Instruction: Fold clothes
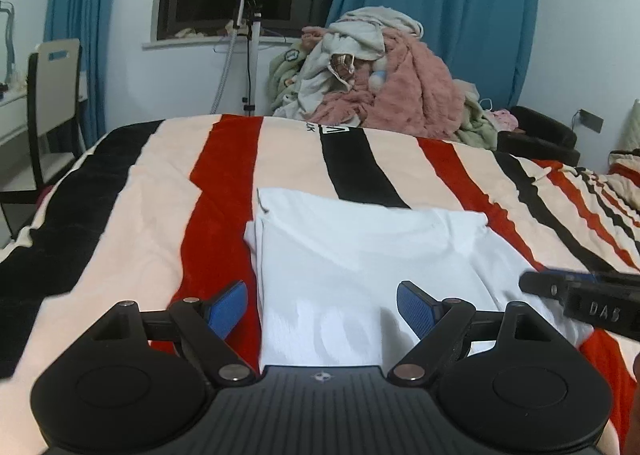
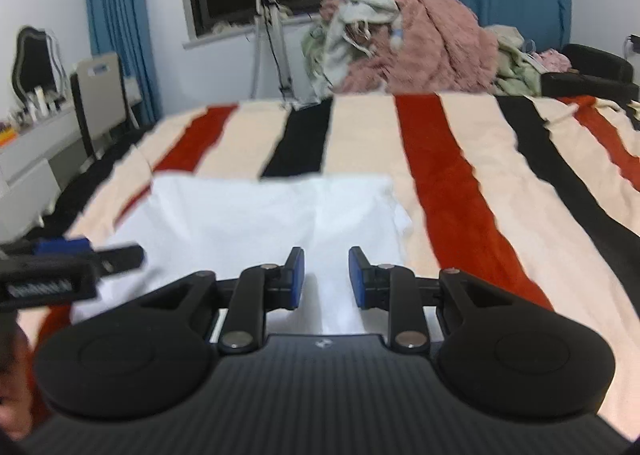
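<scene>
The white garment (image 1: pixel 360 255) is lying folded into a rectangle on the striped blanket (image 1: pixel 160 195), running lengthwise away from both grippers. The left gripper (image 1: pixel 322 305) is hovering wide apart over its near left edge; the right gripper (image 2: pixel 326 277), narrowly parted and gripping nothing, is hanging just over its near right part

white folded shirt (image 1: pixel 352 255), red, black and cream striped blanket (image 1: pixel 168 191), blue curtains (image 1: pixel 448 7), pink fleece heap (image 1: pixel 412 87)
</scene>
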A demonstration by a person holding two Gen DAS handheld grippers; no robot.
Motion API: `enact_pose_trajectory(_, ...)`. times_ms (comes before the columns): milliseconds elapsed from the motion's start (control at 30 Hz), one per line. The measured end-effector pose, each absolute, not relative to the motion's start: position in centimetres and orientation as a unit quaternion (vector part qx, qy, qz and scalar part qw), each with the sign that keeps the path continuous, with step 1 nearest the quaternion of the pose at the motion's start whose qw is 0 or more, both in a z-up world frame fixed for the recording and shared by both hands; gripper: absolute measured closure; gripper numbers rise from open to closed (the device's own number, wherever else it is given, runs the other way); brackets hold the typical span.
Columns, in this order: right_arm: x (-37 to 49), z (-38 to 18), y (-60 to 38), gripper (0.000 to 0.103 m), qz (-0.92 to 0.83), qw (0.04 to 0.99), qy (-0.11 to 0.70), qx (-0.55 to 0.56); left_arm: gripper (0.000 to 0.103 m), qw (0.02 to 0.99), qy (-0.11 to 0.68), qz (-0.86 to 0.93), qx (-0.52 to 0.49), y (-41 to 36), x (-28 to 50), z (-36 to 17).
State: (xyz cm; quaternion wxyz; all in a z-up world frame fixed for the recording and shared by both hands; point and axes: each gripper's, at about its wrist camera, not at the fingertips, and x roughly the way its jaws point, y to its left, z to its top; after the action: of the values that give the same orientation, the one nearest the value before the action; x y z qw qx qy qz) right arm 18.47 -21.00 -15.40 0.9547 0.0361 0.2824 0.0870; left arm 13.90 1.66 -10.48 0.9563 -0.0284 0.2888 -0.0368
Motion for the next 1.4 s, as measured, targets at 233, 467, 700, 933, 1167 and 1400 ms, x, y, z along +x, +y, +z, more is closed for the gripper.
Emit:
enact_pose_trajectory(233,17.8,-17.6,-20.5,0.076,0.074,0.945,0.318,0.016,0.020,0.944,0.327,-0.017,-0.051,0.9,12.8,-12.5)
enact_pose_trajectory(467,17.5,-17.6,-20.4,0.076,0.069,0.946,0.317,0.020,0.019,0.948,0.305,-0.039,-0.080,2.2,9.4,-9.4)
enact_pose_trajectory(700,17.5,-17.6,-20.5,0.075,0.061,0.945,0.320,0.039,0.015,0.888,0.355,-0.121,-0.265,4.4,7.9,-10.5)
enact_pose_trajectory(933,17.1,-17.8,-20.4,0.075,0.051,0.946,0.317,0.054,0.014,0.839,0.373,-0.091,-0.385,6.7,11.2,-14.2)
enact_pose_trajectory(1167,17.1,-17.8,-20.5,0.075,0.045,0.947,0.313,0.066,0.018,0.804,0.349,-0.065,-0.477,9.1,13.9,-16.2)
enact_pose_trajectory(1400,16.8,-16.9,-23.3,0.074,0.066,0.929,0.296,0.214,0.049,0.812,0.310,-0.074,-0.490,10.4,13.6,-15.1)
